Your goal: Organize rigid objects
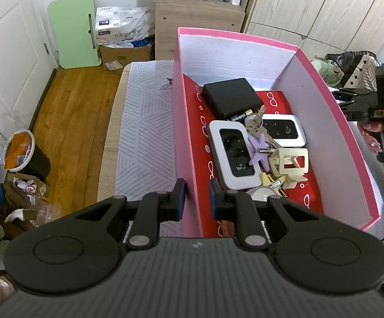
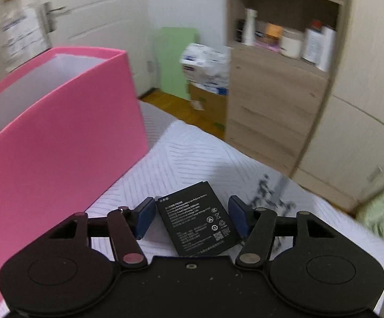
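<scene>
Flat black battery (image 2: 198, 218) lies nearest the right wrist camera, label side up on the white patterned cloth (image 2: 192, 156), slightly rotated. Right gripper (image 2: 192, 218) is spread wide around it, a blue pad (image 2: 145, 217) on either side, neither pad touching it, so nothing grasped. Pink box (image 2: 59, 145) stands just left of it, outer wall facing the camera.

Left gripper (image 1: 197, 201) straddles the box's near-left wall (image 1: 188, 159), one finger outside, one inside; jaws look close on the wall, but whether they actually pinch it cannot be told. Inside the box, on the red patterned liner (image 1: 197, 114): a white Wi-Fi router (image 1: 233, 155) near-left, a second white router (image 1: 283, 132) to its right, a black square box (image 1: 231, 98) farther back, keys (image 1: 255, 123) between the routers with a purple star-shaped clip (image 1: 258, 149), a beige hair claw (image 1: 288, 164) near-right. A small cylindrical battery (image 1: 241, 116) lies at the black box's near edge.

Beyond the box: wooden shelf unit (image 1: 199, 13) with jars, green board (image 1: 72, 30) leaning on the wall, cardboard carton (image 1: 125, 53) on wood floor, bin (image 1: 27, 156) far left.
</scene>
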